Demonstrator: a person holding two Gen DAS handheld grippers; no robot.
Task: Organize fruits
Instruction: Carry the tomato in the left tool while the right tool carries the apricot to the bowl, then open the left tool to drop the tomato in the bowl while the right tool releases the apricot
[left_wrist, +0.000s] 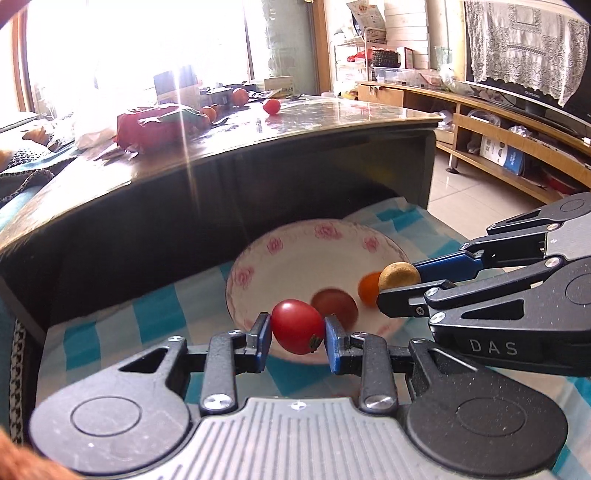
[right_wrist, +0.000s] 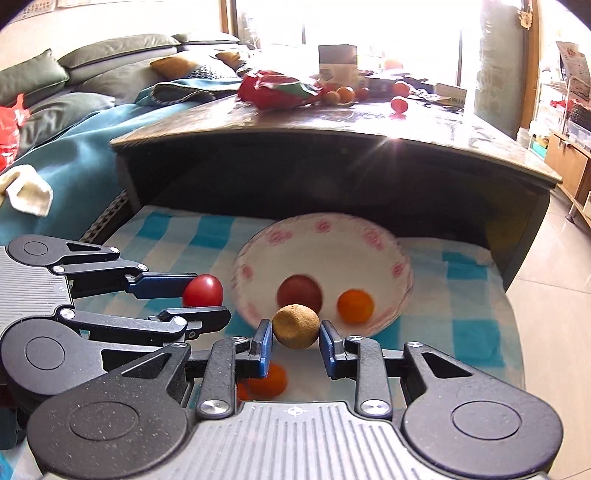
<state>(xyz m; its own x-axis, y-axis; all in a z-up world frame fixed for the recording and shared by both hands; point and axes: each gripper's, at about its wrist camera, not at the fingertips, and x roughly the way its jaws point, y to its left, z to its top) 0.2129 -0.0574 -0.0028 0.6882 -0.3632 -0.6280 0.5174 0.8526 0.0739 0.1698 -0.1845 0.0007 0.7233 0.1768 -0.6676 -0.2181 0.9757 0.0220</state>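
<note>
Tomato (left_wrist: 297, 326) clamped in left gripper (left_wrist: 297, 332) and brown fruit (right_wrist: 295, 326) clamped in right gripper (right_wrist: 295, 338), both at the near rim of the bowl (right_wrist: 369, 236). Dropping early could send either onto the checked cloth (right_wrist: 461, 295). Beyond, orange (right_wrist: 355, 306) and dark red fruit (right_wrist: 299, 294) in the bowl may get knocked.

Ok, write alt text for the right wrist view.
The right tool grips a brown fruit near a floral bowl holding a dark red fruit and an orange one. On its left, the left tool holds a red tomato above a blue checked cloth.
</note>
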